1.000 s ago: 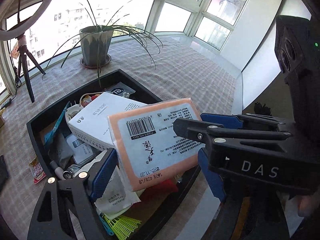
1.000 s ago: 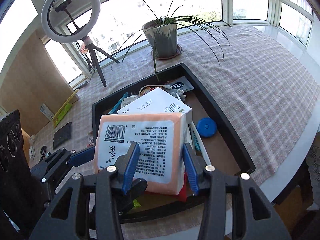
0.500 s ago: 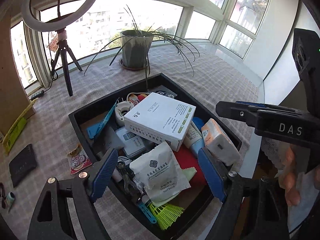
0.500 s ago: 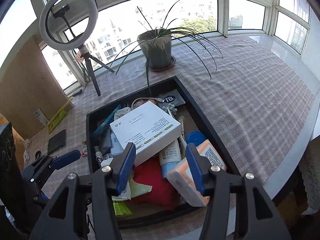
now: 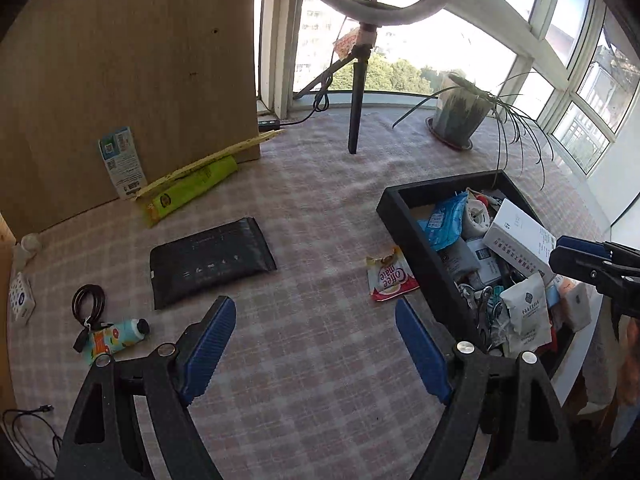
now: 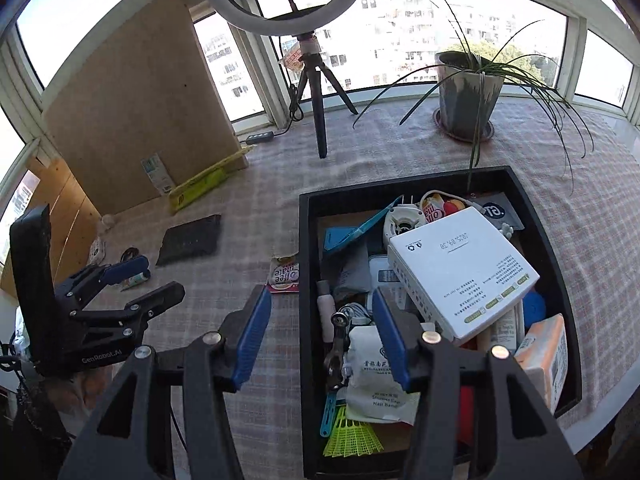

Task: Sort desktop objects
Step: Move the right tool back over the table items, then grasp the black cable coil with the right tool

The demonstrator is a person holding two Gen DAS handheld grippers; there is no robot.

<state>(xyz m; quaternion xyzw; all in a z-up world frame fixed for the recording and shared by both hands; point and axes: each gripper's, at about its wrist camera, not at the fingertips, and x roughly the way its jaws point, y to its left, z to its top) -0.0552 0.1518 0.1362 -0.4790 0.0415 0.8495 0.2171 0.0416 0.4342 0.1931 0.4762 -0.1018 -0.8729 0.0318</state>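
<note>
The black tray (image 6: 536,216) sits on the right part of the checked worktop (image 5: 320,216), its near right corner close to the worktop's rounded front edge. Left of the tray lies a broad bare stretch of cloth, and the left claw (image 5: 316,344) hangs over it with its blue pads wide apart and nothing between them. The right claw (image 6: 320,328) hovers over the tray's left wall, pads apart and empty; one pad is above the cloth, the other above the tray's contents.

The tray is heaped. A white box (image 6: 460,272) lies tilted on top, printed with "2025.09.30" and small text too fine to read. An orange tissue pack (image 6: 544,356) leans in the near right corner. A white pouch (image 6: 376,380) reads "Shower Cap" and "Hair Band". A yellow-green shuttlecock (image 6: 352,432) lies at the near end, and a blue round disc (image 6: 534,306) shows beside the box.

Outside, a "Coffee mate" sachet (image 5: 390,276) lies touching the tray's left wall. Farther left lie a black flat pouch (image 5: 212,260), a small patterned tube (image 5: 116,334) with a black cord, and a green packet (image 5: 188,188) against a wooden board (image 5: 128,80). A ring light tripod (image 5: 358,92) and a potted plant (image 6: 468,92) stand at the far side by the windows. The left claw's body reads "GenRobot.AI" in the right wrist view.
</note>
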